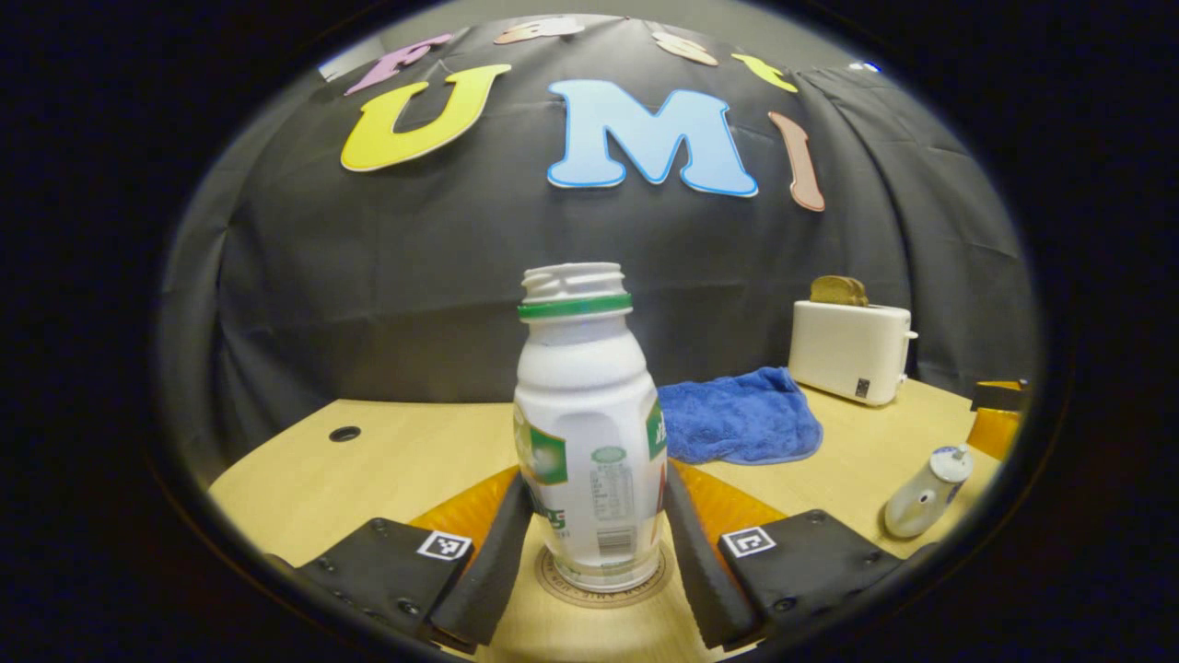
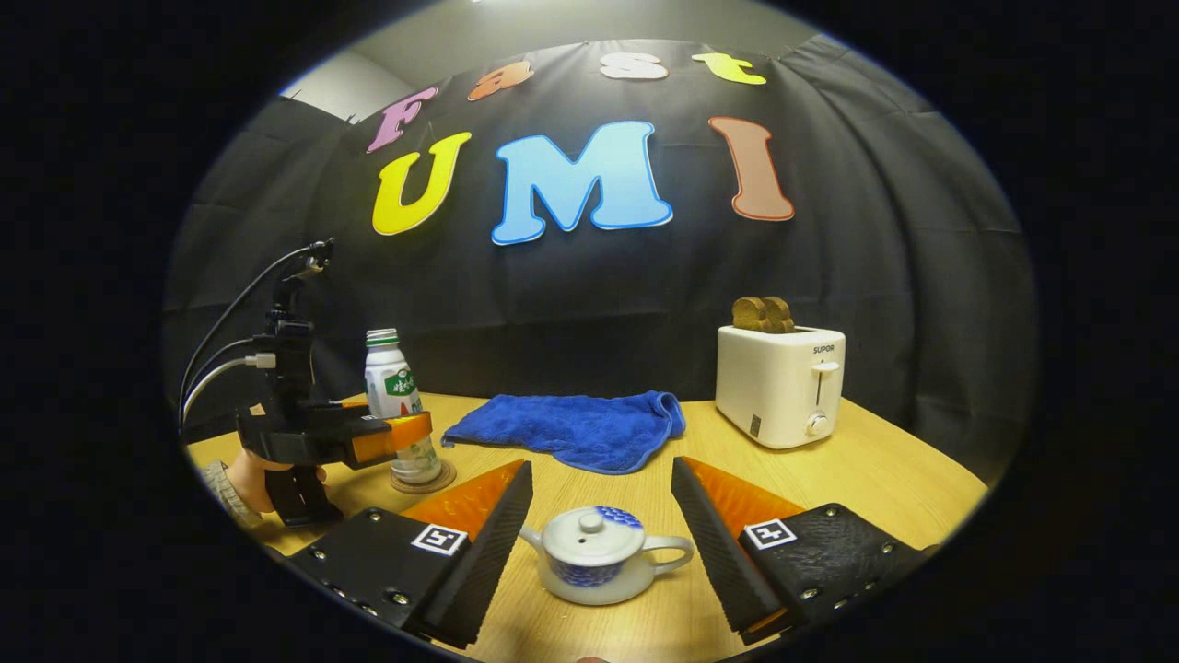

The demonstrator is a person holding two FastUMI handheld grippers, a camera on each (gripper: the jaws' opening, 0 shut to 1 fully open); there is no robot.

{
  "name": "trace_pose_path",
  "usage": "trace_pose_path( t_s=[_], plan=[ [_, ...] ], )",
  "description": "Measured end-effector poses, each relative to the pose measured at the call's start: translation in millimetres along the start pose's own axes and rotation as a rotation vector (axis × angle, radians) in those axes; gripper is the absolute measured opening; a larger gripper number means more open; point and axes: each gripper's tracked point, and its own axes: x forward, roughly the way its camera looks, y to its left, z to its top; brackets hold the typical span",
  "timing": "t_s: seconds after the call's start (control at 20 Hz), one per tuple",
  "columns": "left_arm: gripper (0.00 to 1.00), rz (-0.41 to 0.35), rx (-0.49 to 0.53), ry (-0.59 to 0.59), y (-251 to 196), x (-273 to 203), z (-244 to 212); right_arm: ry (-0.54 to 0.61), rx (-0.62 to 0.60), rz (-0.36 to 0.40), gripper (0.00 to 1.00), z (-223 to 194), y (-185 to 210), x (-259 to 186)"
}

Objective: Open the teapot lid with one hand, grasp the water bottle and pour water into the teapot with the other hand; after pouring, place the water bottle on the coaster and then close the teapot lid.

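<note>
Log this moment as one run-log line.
left gripper: jaws around water bottle on coaster | right gripper: open, teapot between jaws, lid on

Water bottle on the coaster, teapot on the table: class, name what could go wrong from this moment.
1. The water bottle has no cap; with the left claw around its lower body, a jerky release could tip it off the coaster and spill water.
2. The teapot sits between the open fingers of the right claw, lid on; a careless move could knock its handle or lid.
3. A spill might reach the blue towel nearby.
</note>
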Motion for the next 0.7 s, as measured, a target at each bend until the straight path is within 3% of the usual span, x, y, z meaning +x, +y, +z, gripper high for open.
trace_pose_path(
  t_s=[0.05, 0.2, 0.25, 0.3, 0.35, 0.7],
  plan=[
    [0.89, -0.001, 0.002, 0.001, -0.1, -0.1, -0.2, -0.008, 0.005, -0.005, 0.94, 2.2, -2.2, -0.6],
    [0.94, -0.03, -0.036, -0.013, -5.1, -3.6, 4.9, -0.016, 0.025, -0.011, 0.93, 4.1, -5.4, -0.7],
    [0.95, -0.035, -0.05, -0.022, -6.4, -4.7, 7.5, -0.014, 0.027, -0.012, 0.94, 3.7, -5.7, -0.8],
    [0.9, -0.036, -0.05, -0.029, -7.2, -5.6, 9.9, -0.013, 0.028, -0.011, 0.94, 3.2, -5.1, -0.4],
    [0.98, -0.033, -0.039, -0.025, -8.3, -6.7, 8.1, -0.012, 0.027, -0.009, 0.94, 3.2, -4.4, -0.8],
    [0.99, -0.015, 0.056, -0.029, -12.6, -36.4, 8.2, -0.016, 0.011, 0.004, 0.94, 4.6, 0.4, -2.1]
  ],
)
